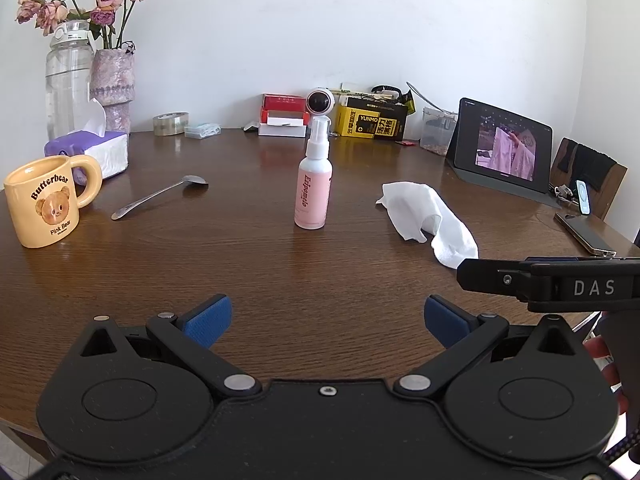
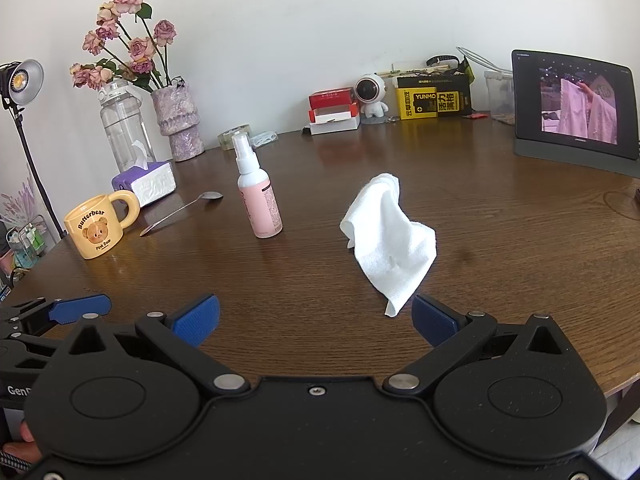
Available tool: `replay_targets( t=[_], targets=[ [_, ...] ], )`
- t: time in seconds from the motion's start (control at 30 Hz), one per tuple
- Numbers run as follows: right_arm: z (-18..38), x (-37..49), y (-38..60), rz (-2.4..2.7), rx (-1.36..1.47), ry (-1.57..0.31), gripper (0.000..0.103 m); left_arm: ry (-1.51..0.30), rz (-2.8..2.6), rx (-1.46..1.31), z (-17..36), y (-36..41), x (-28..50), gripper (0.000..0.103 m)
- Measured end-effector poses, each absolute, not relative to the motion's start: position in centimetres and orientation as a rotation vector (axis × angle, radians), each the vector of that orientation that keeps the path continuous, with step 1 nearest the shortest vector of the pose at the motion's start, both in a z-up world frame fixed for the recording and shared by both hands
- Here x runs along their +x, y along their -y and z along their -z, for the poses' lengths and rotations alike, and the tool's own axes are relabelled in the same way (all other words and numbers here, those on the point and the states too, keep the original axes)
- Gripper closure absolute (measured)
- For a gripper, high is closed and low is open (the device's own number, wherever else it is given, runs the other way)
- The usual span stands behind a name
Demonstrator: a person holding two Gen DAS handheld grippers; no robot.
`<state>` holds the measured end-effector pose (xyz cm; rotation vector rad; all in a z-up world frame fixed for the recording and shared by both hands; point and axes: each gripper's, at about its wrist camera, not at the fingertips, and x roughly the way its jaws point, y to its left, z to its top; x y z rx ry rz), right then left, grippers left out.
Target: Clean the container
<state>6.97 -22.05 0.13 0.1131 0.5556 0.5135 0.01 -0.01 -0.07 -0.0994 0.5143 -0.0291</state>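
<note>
Mug yellow, upright, far left on table, spoon beside it. Spray bottle centre, white cloth to its right. Left gripper and right gripper both spread wide, holding nothing, above near table edge.
</note>
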Motion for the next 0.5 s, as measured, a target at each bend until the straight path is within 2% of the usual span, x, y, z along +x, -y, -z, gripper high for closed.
replay_targets(
  t=[0.5],
  targets=[
    [-0.03, 7.05, 22.06, -0.514, 0.114, -0.558, 0.000, -0.521, 0.029, -0.098, 0.16, -0.05, 0.18, 0.000]
  ],
)
